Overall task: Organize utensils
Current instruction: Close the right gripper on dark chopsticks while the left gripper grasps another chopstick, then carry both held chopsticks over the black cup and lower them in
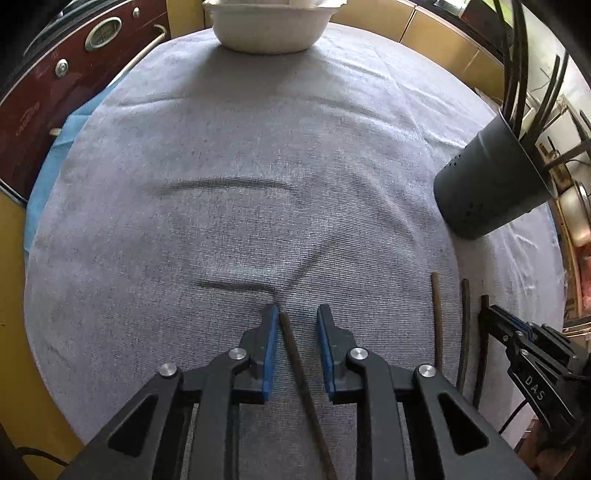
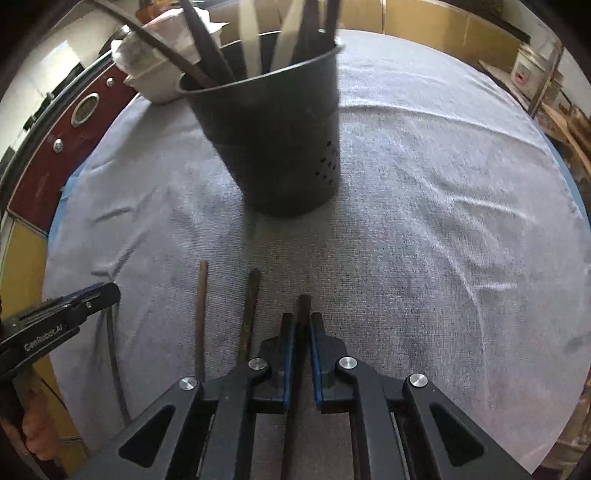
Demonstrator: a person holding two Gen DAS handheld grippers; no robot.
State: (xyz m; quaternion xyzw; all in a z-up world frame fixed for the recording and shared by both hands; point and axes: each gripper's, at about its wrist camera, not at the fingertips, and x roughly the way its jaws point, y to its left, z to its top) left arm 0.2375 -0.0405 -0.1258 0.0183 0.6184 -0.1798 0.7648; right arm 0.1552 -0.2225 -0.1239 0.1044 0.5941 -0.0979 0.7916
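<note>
From the left wrist, the left hand-held gripper (image 1: 297, 325) stands half open astride a dark chopstick (image 1: 301, 376) lying lengthwise on the grey-clothed surface (image 1: 221, 184), gripping nothing, while from the right wrist the right hand-held gripper (image 2: 302, 332) is nearly closed around another chopstick (image 2: 303, 310), pointing toward the black utensil holder (image 2: 273, 140) straight ahead.

Ahead of the right gripper (image 2: 303, 332) the black utensil holder (image 2: 273, 140) blocks the straight path, open grey cloth (image 2: 443, 206) lies to its right, two loose sticks (image 2: 201, 317) lie to its left, and cloth ahead of the left gripper (image 1: 297, 325) runs unobstructed to the white bowl (image 1: 269, 29).
</note>
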